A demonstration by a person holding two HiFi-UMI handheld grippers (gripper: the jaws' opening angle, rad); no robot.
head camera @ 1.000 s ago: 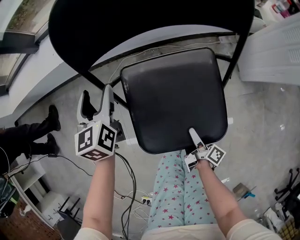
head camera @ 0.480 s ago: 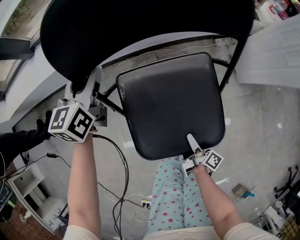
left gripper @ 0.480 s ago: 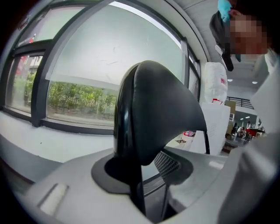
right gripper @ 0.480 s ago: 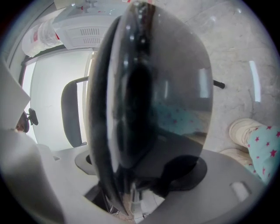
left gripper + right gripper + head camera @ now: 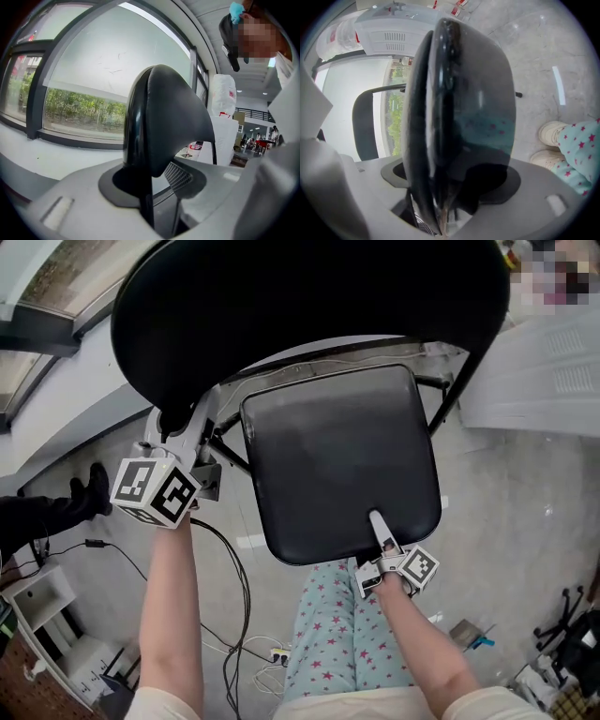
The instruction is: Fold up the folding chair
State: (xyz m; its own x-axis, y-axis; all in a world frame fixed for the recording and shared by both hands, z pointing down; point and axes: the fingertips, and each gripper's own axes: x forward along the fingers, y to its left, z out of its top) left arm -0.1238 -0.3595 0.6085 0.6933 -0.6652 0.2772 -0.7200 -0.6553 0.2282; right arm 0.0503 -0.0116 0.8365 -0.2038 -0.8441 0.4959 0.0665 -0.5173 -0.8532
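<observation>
The folding chair stands open below me, its black seat [image 5: 337, 460] under the black backrest [image 5: 309, 296]. My left gripper [image 5: 178, 423] is at the backrest's lower left edge. In the left gripper view the backrest [image 5: 161, 122] runs edge-on between the jaws, and the left gripper [image 5: 154, 187] is shut on it. My right gripper [image 5: 380, 526] is clamped on the seat's front edge. Seen from the right gripper's camera, the seat [image 5: 454, 122] stands edge-on with the right gripper [image 5: 445, 206] shut on it.
Black frame tubes [image 5: 450, 399] join the seat to the backrest. Cables [image 5: 234, 615] trail over the grey floor at the left. My legs in star-print trousers [image 5: 347, 634] are just in front of the seat. A white unit [image 5: 553, 362] stands to the right, and a black boot [image 5: 89, 488] to the left.
My left gripper rose from beside the seat to the backrest's lower left edge and took hold of it. The right gripper stayed on the seat's front edge.
</observation>
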